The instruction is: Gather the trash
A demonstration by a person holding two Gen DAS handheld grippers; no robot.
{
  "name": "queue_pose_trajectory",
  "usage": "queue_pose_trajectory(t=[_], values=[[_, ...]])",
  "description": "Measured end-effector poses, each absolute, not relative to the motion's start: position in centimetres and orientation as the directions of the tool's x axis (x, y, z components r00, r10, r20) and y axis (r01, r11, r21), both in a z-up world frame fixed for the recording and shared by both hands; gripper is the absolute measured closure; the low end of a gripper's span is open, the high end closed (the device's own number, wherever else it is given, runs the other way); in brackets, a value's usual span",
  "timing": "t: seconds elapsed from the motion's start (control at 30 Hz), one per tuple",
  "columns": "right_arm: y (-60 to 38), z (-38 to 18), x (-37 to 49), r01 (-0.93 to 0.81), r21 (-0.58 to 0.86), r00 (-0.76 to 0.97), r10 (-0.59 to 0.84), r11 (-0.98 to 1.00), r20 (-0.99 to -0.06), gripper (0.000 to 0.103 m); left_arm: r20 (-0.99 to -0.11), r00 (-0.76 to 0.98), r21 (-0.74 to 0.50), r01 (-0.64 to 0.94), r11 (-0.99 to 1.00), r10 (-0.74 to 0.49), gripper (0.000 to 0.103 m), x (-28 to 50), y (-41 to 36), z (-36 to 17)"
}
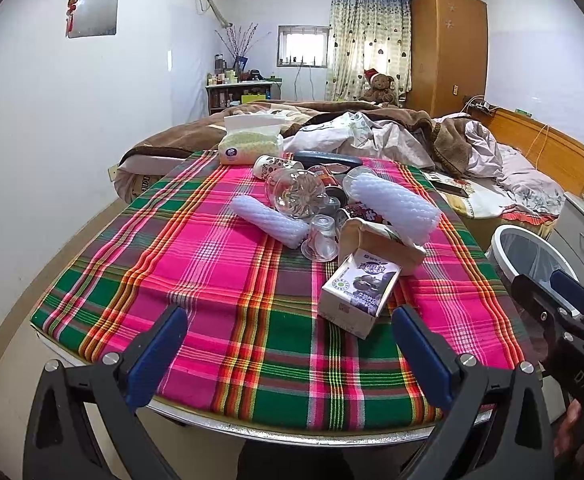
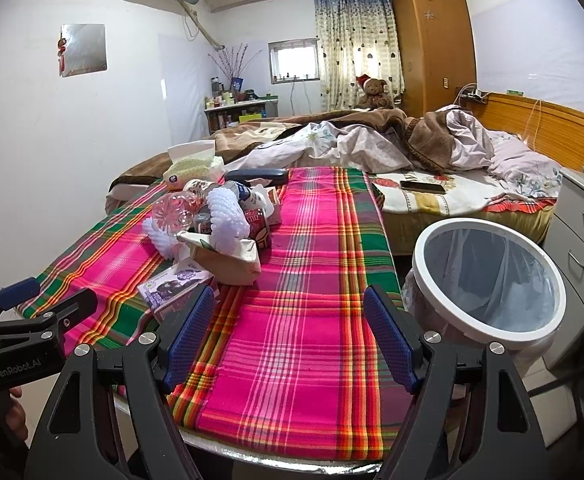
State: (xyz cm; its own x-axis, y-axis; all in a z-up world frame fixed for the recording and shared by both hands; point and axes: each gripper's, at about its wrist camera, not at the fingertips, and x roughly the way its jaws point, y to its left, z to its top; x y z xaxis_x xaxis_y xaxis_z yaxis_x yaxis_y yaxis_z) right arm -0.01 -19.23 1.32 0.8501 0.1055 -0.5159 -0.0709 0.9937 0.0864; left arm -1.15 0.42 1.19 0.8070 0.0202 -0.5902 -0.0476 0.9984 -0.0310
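Both tongs, left [image 1: 288, 344] and right [image 2: 288, 336], spread over plaid cloth [image 1: 228, 280]; boxy carton [image 1: 358, 294] nearby.

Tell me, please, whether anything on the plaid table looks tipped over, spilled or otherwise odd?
Yes: the trash sits in a jumbled heap. The clear plastic bottle lies on its side, the small clear cup is tipped over, and the purple milk carton lies flat nearest the left gripper. No spilled liquid shows.

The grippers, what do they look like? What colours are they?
Both the left gripper and the right gripper are black frames with silver bolts. Their fingers carry textured blue pads. White lettering marks their bodies: "GenRobot.AI" and "DAS".
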Motion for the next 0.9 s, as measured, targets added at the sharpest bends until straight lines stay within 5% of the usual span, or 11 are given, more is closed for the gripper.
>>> queue_pose_trajectory(t=[0.9], values=[[-19.61, 1.68, -0.27, -0.063, 0.086, 0.856, 0.098, 0.994, -0.508, 0.024, -0.585, 0.811, -0.03, -0.035, 0.999, 0.011, 0.0, -1.14, 0.05, 1.12]])
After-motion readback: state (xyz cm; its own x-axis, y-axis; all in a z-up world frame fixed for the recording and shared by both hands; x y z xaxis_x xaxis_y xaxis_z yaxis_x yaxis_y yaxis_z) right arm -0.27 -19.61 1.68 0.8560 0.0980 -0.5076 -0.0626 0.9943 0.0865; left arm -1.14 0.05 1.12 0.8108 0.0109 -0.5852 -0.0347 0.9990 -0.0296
